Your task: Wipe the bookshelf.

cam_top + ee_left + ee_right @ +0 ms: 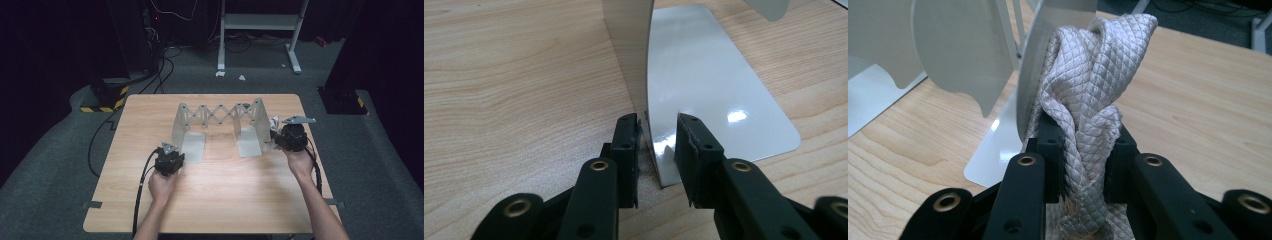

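On the wooden table [215, 200] stood an expanding metal book rack [220, 122], two upright end plates joined by a scissor lattice, each plate with a flat foot resting on the wood. It sat toward twelve o'clock from the table's middle, its feet pointing back toward the person.

The left gripper [169, 159], held in the person's left hand [161, 186], lay at about eight o'clock from the rack, right at its left end. In the left gripper view that gripper [658, 150] had its two black jaws either side of the near edge of the rack's left upright plate [634, 55]. The jaws stood narrowly apart, with a sliver of space on each side of the thin metal, so I could not tell that the pads were pressing it. The glossy foot [719, 95] of that plate stretched away toward one o'clock from the jaws.

The right gripper [290, 137], in the right hand [300, 160], was at three o'clock from the rack, just beside its right end plate. In the right gripper view it [1083, 165] was pinching a folded, quilted, pale cloth [1088, 100]. The cloth bulged up between the jaws and leaned against the rack's right plate [1030, 75] at eleven o'clock from the jaws, touching its outer face.
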Tool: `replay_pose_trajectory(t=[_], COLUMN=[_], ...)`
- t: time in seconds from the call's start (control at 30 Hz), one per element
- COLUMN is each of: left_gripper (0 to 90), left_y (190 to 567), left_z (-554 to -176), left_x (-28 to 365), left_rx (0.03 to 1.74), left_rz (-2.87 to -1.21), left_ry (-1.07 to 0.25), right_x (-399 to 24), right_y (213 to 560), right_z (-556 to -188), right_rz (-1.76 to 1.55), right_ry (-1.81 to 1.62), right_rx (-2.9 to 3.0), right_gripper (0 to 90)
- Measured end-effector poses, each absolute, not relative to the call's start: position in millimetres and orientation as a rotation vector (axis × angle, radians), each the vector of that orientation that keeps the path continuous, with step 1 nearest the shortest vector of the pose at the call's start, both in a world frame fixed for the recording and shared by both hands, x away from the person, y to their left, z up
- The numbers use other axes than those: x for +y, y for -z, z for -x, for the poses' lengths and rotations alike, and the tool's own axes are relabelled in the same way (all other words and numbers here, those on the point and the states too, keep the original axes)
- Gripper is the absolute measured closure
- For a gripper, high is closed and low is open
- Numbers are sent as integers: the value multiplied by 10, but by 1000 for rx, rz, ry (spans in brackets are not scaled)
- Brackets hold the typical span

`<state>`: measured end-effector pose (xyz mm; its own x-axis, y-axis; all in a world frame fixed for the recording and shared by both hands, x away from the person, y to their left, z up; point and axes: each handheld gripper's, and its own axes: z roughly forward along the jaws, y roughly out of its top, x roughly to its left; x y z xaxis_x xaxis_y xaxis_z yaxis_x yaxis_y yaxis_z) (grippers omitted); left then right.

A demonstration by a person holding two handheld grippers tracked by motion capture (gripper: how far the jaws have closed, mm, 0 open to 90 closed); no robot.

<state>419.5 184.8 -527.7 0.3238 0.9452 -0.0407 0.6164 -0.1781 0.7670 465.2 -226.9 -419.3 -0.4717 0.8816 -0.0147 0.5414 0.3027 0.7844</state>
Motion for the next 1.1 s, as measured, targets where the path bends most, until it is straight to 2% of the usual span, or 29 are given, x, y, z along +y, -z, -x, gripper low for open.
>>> replay_pose_trajectory(t=[0.4, 0.67, 0.87, 1.1], left_gripper=[709, 717, 720, 720], left_y=[5277, 5278, 5278, 5278], left_z=[-4194, -4193, -4193, -4194], left_x=[1846, 1846, 1848, 1850], left_rx=[1377, 1378, 1380, 1381], left_rz=[-1891, -1889, -1887, -1886], left_ry=[-598, -598, -596, -594], right_x=[-2235, -2130, -2094, -2085], right_y=[3981, 4011, 4213, 4687], right_z=[-4623, -4566, -4655, -4861], right_rz=[-1217, -1180, -1217, -1321], right_ry=[-1059, -1059, -1019, -933], right_rx=[2114, 2140, 2168, 2260], right_gripper=[757, 758, 758, 758])
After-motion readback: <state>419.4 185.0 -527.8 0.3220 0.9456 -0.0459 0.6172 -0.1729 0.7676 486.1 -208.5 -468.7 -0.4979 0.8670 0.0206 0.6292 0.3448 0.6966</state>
